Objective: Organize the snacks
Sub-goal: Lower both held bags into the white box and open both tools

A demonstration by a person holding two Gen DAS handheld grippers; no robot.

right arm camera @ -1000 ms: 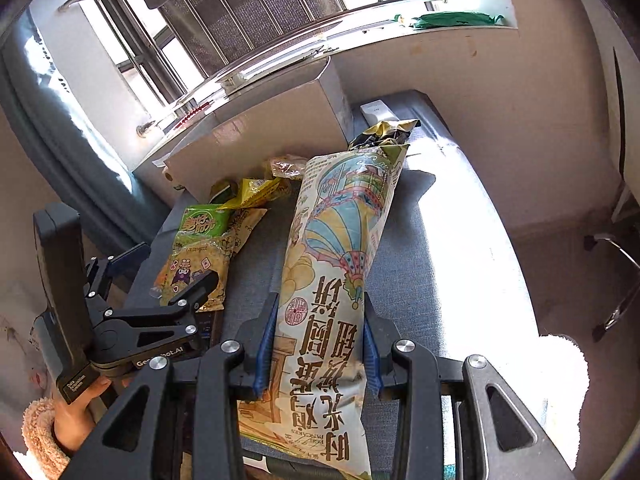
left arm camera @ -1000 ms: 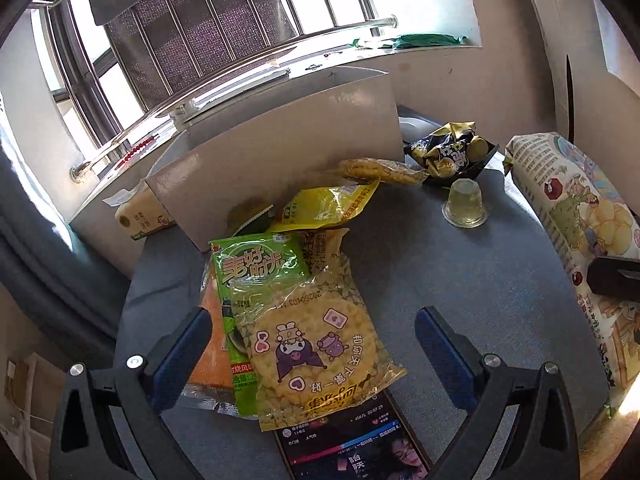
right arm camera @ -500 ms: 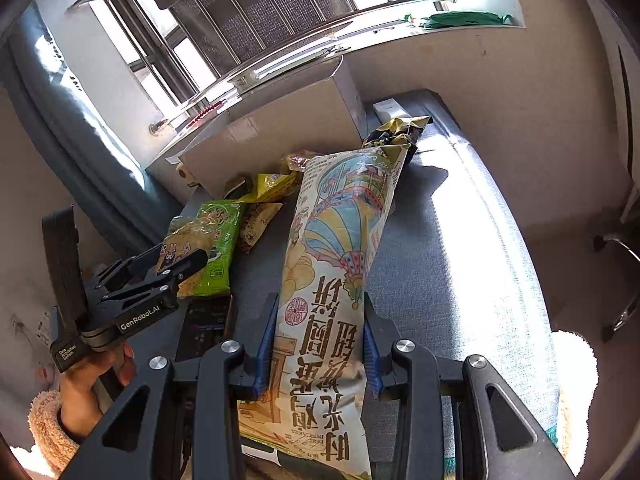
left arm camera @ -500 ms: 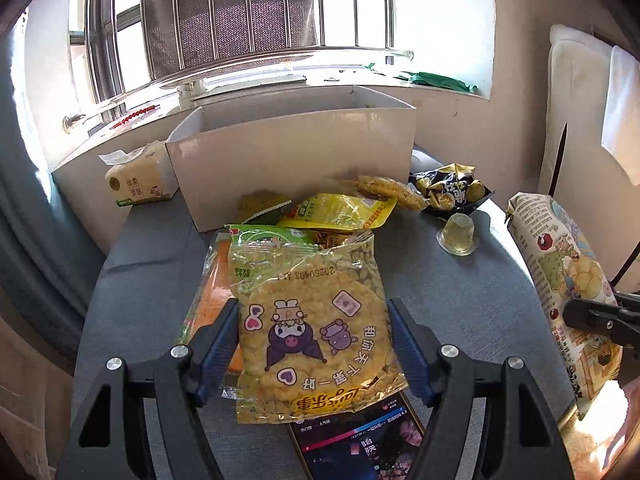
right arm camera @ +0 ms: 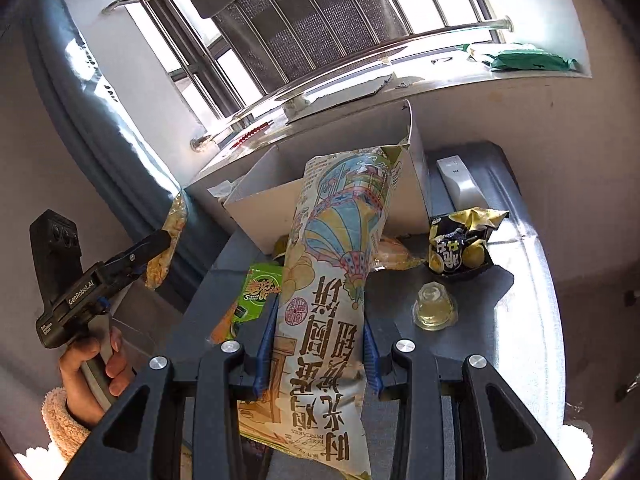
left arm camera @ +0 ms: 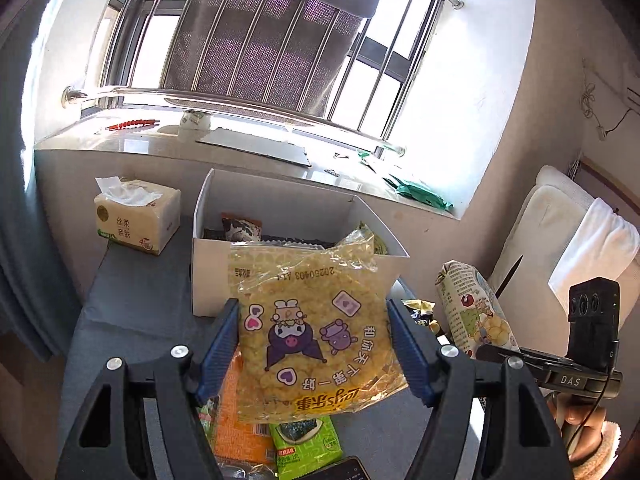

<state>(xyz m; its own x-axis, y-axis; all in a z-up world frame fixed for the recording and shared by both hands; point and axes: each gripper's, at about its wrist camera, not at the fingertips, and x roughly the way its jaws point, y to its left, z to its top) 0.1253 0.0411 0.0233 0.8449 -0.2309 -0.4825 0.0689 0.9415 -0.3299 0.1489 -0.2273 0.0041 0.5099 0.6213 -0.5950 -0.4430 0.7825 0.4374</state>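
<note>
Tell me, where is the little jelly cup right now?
In the right wrist view, the jelly cup stands on the grey table, right of the long biscuit bag, just in front of the black-and-yellow snack packet.

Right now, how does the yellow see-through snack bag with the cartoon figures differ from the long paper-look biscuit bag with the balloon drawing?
The yellow see-through snack bag is short, wide and clear, showing its puffs; the long biscuit bag is narrow, tall and opaque. The left gripper grips the yellow bag with wide-set jaws; the right gripper pinches the biscuit bag with narrow-set jaws. Both are lifted near the white cardboard box.
</note>
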